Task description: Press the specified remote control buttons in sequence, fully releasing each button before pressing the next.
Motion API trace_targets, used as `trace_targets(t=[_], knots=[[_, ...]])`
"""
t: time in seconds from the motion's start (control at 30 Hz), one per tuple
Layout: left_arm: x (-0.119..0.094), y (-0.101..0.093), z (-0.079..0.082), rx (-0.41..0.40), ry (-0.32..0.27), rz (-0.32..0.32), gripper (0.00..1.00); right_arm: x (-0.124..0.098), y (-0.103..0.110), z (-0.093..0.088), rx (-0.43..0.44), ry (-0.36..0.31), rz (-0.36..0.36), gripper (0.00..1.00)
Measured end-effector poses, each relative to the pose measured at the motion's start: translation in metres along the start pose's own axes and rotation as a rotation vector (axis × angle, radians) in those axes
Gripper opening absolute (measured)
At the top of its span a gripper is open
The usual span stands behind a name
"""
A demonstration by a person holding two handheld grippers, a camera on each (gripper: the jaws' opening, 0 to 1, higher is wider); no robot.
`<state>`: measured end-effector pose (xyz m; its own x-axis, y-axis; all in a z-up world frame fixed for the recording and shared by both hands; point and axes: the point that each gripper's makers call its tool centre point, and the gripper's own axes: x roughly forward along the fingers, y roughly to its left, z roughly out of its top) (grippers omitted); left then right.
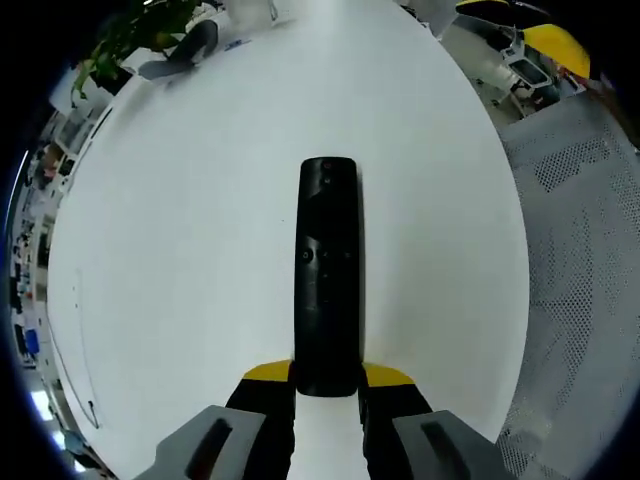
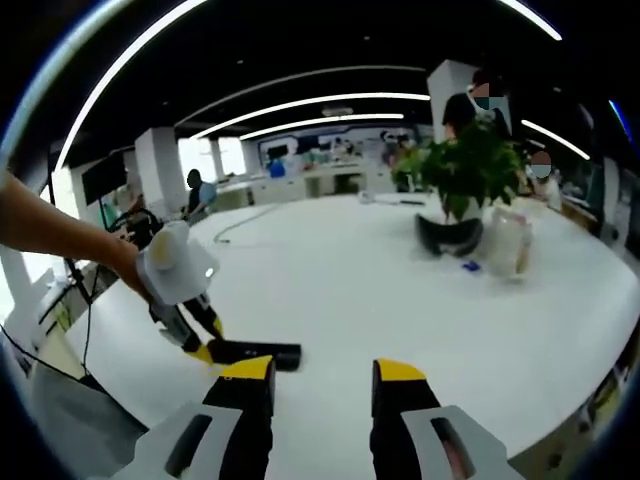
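White tabletop [image 1: 180,250] spreads across most of the left gripper view, with a leafy plant [image 1: 125,40] at the upper left and perforated grey flooring [image 1: 580,260] down the right side. In the right gripper view a potted plant [image 2: 465,180] stands at upper right, a pale bag-like object [image 2: 505,245], too blurred to identify, just beside it. People stand far behind.

Between them and the camera nothing blocks the black remote control [image 1: 327,275], which lies lengthwise at centre frame. The left gripper [image 1: 327,385] has its yellow-tipped jaws closed against the remote's near end, also seen at lower left [image 2: 205,350]. The right gripper [image 2: 325,385] hangs above the table, jaws parted, holding nothing.
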<state>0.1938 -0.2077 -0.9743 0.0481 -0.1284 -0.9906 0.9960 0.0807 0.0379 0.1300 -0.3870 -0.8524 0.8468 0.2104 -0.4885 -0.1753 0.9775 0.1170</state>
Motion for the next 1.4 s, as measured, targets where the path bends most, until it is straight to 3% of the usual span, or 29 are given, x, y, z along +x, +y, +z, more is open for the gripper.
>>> trace_targets(t=[0.23,0.43,0.6,0.93,1.4], knots=[[-0.001,-0.016,0.000,-0.017,-0.012,0.003,0.23,0.000,-0.004,-0.007,-0.016,0.045,-0.030,0.15],[-0.002,-0.034,0.000,-0.048,-0.021,0.009,0.23,0.000,-0.020,-0.019,-0.033,0.114,-0.105,0.00],[-0.003,-0.050,-0.002,-0.030,-0.017,0.005,0.23,0.002,-0.020,-0.032,-0.006,0.200,-0.111,0.00],[-0.004,-0.064,-0.007,-0.062,-0.036,0.009,0.23,0.005,-0.017,-0.050,-0.058,0.313,-0.136,0.00],[-0.008,-0.090,-0.013,-0.103,-0.106,0.017,0.23,0.004,-0.013,-0.067,-0.096,0.413,-0.153,0.00]])
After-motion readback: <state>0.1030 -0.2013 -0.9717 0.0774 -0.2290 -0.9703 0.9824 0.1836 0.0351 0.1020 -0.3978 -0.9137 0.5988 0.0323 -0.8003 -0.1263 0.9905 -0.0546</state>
